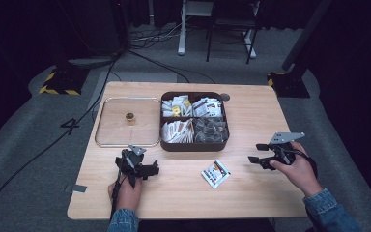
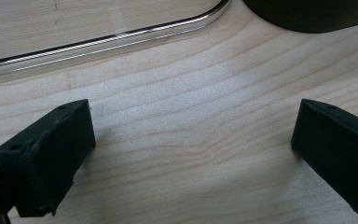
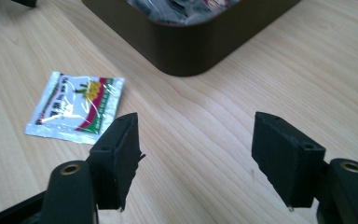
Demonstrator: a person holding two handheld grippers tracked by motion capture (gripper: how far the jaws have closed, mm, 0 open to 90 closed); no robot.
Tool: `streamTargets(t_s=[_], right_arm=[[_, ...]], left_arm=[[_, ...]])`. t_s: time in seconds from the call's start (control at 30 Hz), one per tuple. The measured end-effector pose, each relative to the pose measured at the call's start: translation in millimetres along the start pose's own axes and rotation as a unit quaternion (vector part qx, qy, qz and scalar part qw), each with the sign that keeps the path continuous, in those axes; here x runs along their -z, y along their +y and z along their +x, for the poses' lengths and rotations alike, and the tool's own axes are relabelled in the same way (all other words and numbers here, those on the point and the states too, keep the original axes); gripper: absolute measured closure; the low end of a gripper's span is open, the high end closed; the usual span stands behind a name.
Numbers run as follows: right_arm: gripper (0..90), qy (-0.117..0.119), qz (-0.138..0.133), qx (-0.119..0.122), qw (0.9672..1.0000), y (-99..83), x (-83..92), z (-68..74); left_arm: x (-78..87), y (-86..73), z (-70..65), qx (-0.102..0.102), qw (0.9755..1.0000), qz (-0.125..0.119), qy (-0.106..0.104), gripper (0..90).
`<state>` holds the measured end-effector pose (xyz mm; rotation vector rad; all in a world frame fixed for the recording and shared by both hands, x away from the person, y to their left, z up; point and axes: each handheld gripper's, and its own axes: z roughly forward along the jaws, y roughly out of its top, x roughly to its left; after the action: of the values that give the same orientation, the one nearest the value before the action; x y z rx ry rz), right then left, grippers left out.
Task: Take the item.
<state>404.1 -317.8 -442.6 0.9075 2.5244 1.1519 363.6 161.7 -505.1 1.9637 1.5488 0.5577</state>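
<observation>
- I am looking down on the wooden surface (image 1: 251, 193), which is carrying everything in play; its pale grain is running under both pairs of jaws in the gripper views.
- The clear lid (image 1: 125, 126) with its small knob (image 1: 130, 116) is lying flat at the left of the surface, its rounded edge touching the dark box beside it.
- The dark four-compartment box (image 1: 194, 145) is sitting near the middle, with sachets packing its compartments; in the right gripper view its rounded corner (image 3: 191, 51) is standing just beyond the jaws.
- My left gripper (image 1: 145, 170) is resting low near the front left, just below the lid; in its own view (image 2: 191, 149) the jaws are standing wide apart with bare wood between them.
- My right gripper (image 1: 259, 153) is hovering at the right, pointing left across the surface; in its own view (image 3: 196, 158) the jaws are parted and gripping nothing.
- The single sachet (image 1: 216, 173), white with red, green and yellow print, is lying flat in front of the box, between the two grippers; in the right gripper view the sachet (image 3: 77, 106) is lying just beside the left-hand jaw, outside the gap.
</observation>
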Motion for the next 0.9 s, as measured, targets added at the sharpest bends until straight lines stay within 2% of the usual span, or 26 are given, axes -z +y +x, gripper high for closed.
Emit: streamTargets(t_s=[0.17,0.3,0.57,0.67,0.7,0.73,0.77,0.8,0.9], right_arm=[[33.0,-0.011,0.002,-0.011,0.9999,-14.3,-6.6,-11.1],[33.0,-0.03,0.014,-0.022,0.9992,-29.0,-14.3,-25.6],[30.3,-0.047,0.027,-0.023,0.9982,-43.8,-25.9,-35.8],[25.0,-0.056,0.022,-0.016,0.9981,-46.6,-28.8,-36.1],[21.0,-0.059,0.022,-0.017,0.9979,-46.8,-29.4,-35.8],[13.2,-0.068,0.02,-0.02,0.9973,-47.4,-30.8,-35.8],[4.1,-0.086,0.018,-0.037,0.9955,-48.7,-33.7,-35.1],[0.0,-0.099,0.021,-0.052,0.9935,-48.5,-36.9,-34.3],[0.0,-0.095,0.022,-0.049,0.994,-47.8,-38.1,-34.9]], left_arm=[[-0.2,0.2,0.0,0.0,1.0,0.0,-0.001,0.0],[-0.4,0.5,0.1,0.0,1.0,0.0,-0.001,0.0],[-0.4,0.6,0.0,0.0,1.0,0.0,-0.001,0.0],[-0.5,0.6,0.1,0.0,1.0,0.0,-0.001,0.0],[-0.5,0.7,0.2,-0.001,1.0,0.0,-0.001,0.0],[-0.6,0.7,0.2,-0.001,1.0,0.0,-0.001,0.0],[-0.6,0.7,0.2,-0.001,1.0,0.0,-0.001,0.0],[-0.7,0.8,0.2,-0.001,1.0,0.0,-0.001,0.0],[-0.7,0.8,0.2,-0.001,1.0,0.0,-0.001,0.0]])
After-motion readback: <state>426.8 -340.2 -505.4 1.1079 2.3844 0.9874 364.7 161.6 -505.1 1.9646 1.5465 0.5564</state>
